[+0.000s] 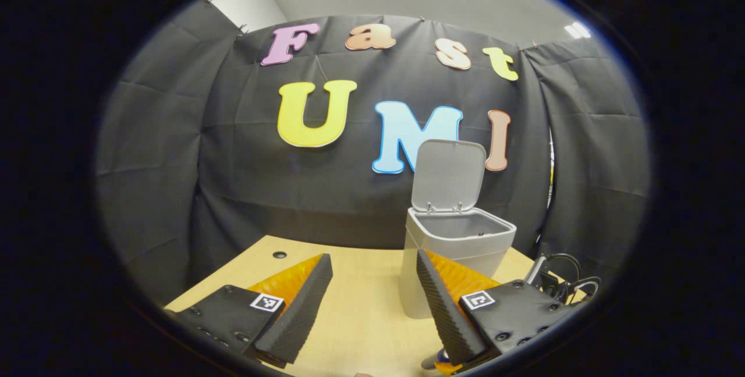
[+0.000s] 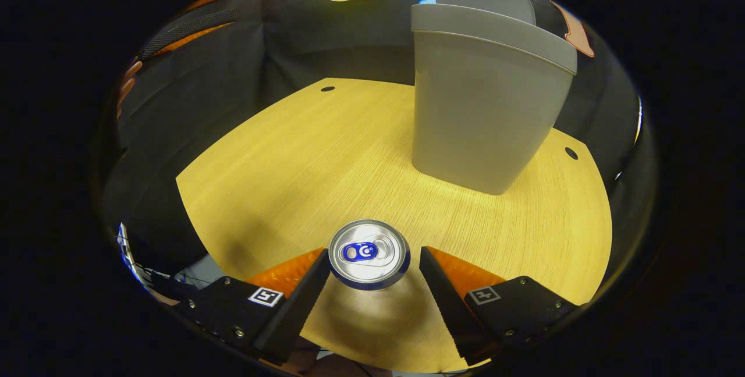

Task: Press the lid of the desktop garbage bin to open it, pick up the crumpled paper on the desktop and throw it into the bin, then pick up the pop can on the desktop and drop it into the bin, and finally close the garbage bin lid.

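Observation:
The grey bin (image 1: 454, 249) stands on the wooden table (image 1: 355, 319) with its lid (image 1: 448, 176) swung up and open. My left gripper (image 1: 372, 284) hangs open above the table, in front of the bin and a little left of it, with nothing between its fingers. In the right gripper view a silver pop can (image 2: 369, 253) with a blue tab stands upright, seen from above. My right gripper (image 2: 372, 258) is open around the can, one finger on each side with small gaps. The bin (image 2: 483, 103) stands beyond it to the right.
Black cables (image 1: 559, 281) lie at the table's right edge beside the bin. Small round holes (image 2: 327, 88) mark the table's far corners. The left gripper (image 2: 192, 22) hangs high at the upper left of the right gripper view. Black cloth walls close the booth.

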`<state>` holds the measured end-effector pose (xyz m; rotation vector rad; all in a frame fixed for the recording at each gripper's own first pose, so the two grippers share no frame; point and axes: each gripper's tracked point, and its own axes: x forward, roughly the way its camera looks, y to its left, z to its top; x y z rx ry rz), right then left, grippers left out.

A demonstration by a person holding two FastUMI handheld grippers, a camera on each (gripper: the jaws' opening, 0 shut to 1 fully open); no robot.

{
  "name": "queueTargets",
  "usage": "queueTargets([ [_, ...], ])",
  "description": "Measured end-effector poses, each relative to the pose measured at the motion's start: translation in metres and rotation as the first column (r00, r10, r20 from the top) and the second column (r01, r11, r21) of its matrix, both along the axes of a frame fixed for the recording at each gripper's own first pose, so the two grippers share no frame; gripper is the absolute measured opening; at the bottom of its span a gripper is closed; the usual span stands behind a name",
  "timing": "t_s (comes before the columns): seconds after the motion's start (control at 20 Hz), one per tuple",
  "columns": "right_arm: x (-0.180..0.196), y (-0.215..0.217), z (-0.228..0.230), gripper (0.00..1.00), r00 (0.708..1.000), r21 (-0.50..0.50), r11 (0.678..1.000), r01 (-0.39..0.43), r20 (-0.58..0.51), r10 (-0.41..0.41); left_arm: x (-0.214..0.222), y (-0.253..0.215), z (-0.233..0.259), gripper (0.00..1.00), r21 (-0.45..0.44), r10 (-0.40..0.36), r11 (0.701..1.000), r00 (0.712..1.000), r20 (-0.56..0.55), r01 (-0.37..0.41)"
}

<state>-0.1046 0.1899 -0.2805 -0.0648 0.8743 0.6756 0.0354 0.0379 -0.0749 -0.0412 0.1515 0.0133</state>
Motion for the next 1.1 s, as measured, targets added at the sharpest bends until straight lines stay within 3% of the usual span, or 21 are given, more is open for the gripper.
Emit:
queueTargets([
  [0.05,0.001,0.0,0.001,0.98,1.0,-0.006,1.0,0.005,0.004,-0.005,0.0,0.001,0.0,0.95,0.002,0.002,1.0,1.0,0.001,-0.002],
  [0.15,0.002,-0.001,0.0,0.82,1.0,-0.005,1.0,0.007,0.001,-0.007,-0.001,0.002,0.0,0.95,0.002,0.006,1.0,1.0,-0.002,-0.006],
  [0.5,0.001,-0.008,0.007,0.84,1.0,-0.003,1.0,0.017,0.013,-0.017,-0.004,0.003,0.0,0.95,-0.009,0.018,1.0,1.0,-0.002,-0.018],
  [1.1,0.028,-0.021,0.075,0.84,0.984,0.102,0.992,0.077,0.151,-0.092,-0.001,0.001,-0.001,0.95,-0.01,0.022,1.0,1.0,0.005,-0.022],
])
